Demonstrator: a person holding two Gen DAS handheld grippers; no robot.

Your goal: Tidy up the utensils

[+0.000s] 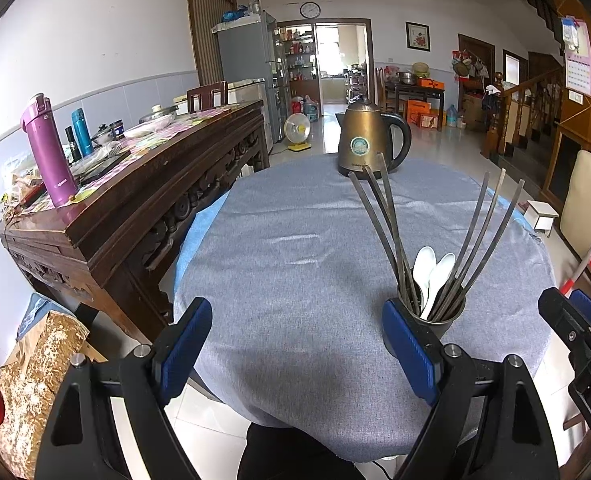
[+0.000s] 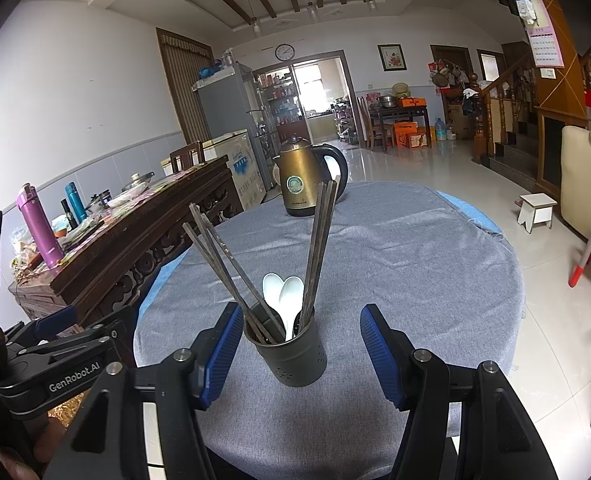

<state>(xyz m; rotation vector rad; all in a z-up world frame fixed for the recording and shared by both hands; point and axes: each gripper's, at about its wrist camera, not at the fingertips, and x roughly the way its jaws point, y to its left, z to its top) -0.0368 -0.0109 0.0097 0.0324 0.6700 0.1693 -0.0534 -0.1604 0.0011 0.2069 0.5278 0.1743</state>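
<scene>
I see the dark utensil cup point(image 2: 285, 354) standing upright on the grey-clothed round bench point(image 2: 395, 248), near its front edge and well apart from the brass-coloured kettle point(image 2: 301, 178) at the far side. In the cup I count two white spoons point(image 2: 283, 300), bowls up and side by side, and six dark chopsticks point(image 1: 379, 220): three lean to the left and three to the right, as the left wrist view shows most clearly; in the right wrist view the right-leaning ones bunch together and I cannot separate them all. My right hand-held gripper point(image 2: 301, 354) has the cup between its two blue-padded fingers point(image 2: 379, 354), jaws partly open, and I see a gap on the right side, so the pads are not pressing on it; on the left the finger sits just beside the cup wall and I cannot tell if it touches. My left hand-held gripper point(image 1: 297, 344) is wide open over bare cloth with nothing in it, its right finger overlapping the cup's left side in that view. Beyond the bench, on the left, a dark carved sideboard point(image 1: 143, 184) carries one purple flask point(image 1: 49, 152), one teal bottle point(image 1: 81, 130) and some lidded dishes. One small white stool point(image 2: 537, 210) stands on the tiled floor to the right.
</scene>
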